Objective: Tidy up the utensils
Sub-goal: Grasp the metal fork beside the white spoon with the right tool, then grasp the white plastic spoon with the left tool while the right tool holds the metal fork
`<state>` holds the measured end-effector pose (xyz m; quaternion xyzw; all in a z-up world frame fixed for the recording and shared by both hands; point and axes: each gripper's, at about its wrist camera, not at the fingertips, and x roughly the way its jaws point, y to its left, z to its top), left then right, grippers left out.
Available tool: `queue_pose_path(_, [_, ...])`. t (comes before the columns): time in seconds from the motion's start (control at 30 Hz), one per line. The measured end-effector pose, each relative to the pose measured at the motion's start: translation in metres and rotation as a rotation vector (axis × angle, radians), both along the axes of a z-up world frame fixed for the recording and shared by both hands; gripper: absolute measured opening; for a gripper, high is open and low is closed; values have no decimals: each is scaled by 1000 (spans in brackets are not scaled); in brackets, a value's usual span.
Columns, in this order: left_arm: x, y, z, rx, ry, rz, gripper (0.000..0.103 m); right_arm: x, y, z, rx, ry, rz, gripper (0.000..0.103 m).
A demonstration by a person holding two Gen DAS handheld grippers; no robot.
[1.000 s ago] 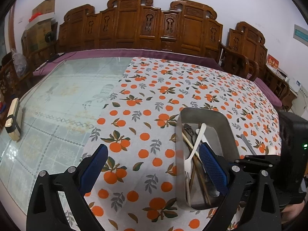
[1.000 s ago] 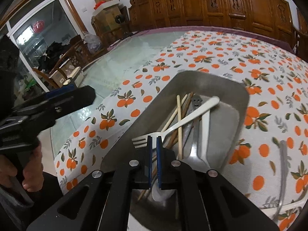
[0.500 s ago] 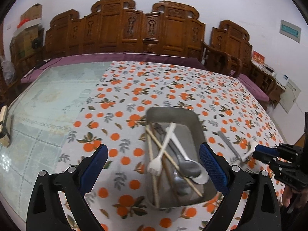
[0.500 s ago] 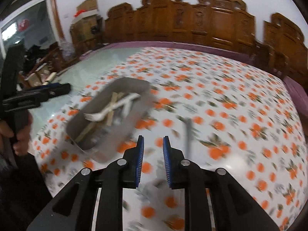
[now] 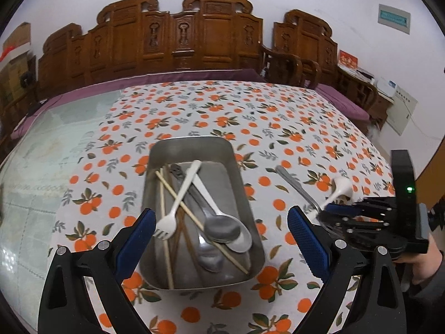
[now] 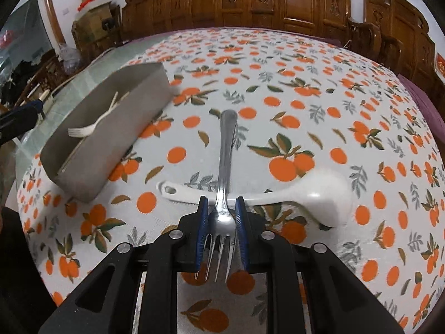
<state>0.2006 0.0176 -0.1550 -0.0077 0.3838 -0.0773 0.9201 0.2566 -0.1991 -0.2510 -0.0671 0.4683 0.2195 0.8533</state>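
A metal tray (image 5: 194, 142) on the orange-print cloth holds a white plastic fork (image 5: 180, 194), chopsticks (image 5: 164, 222) and metal spoons (image 5: 222, 228). My left gripper (image 5: 221, 213) hangs wide open over the tray's near end, holding nothing. To the right of the tray (image 6: 116, 139), a metal fork (image 6: 226, 144) lies across the handle of a white spoon (image 6: 319, 194). My right gripper (image 6: 220, 203) is low over them. Its jaws are slightly apart, with the fork's neck between the blue pads and a thin gap on each side. The left wrist view shows that gripper (image 5: 331, 208) beside the spoon (image 5: 340, 186).
Carved wooden chairs (image 5: 194, 41) line the table's far side. Bare glass tabletop (image 5: 50, 153) lies left of the cloth. The table's edge runs close behind the white spoon on the right. A person's hand (image 5: 425, 264) holds the right gripper.
My right gripper left the tray, swung right and came down over the metal fork; its jaws went from shut to slightly apart. The left gripper shifted until the tray sat centred between its fingers.
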Motion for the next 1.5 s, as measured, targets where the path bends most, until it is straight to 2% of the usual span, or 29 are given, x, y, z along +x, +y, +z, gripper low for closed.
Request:
queue_pose_path(0.13, [-1,-6,-2,9,3,-13,92,7,5,0,-16,-6,-9,22])
queue_pose_path(0.33, [-2,-9,-2,9,3,-17,92,11,16,-1,-95,-32,-5,20])
queue_pose_path(0.37, [-2,-10,-2,9,2,-19,92,11,15,-1,-96,-30,-8,18])
queue_pose_path(0.4, [-3,-12,-2,10,-1,-20,92,11,14,-1,-98,-30,-8,9])
queue_pose_path(0.63, [-4,-20,-3,21,-3,-36,92,1,4,1,-71,12,-1,8])
queue_pose_path(0.93, [-5,-23,-2,24,-5,-46,92,-5,6,1,-94,5,8,10])
queue_pose_path(1.3, [-7,-24,0,24,-5,-55,92,9,15,0,-104,-12,31,15])
queue_pose_path(1.33, [-7,-25,0,25,-6,-56,92,9,14,0,-98,-10,34,14])
queue_pose_path(1.37, [-7,-25,0,27,-6,-58,92,9,13,0,-98,-10,35,9])
queue_pose_path(1.5, [-8,-30,0,27,-8,-62,92,7,6,2,-71,3,40,8])
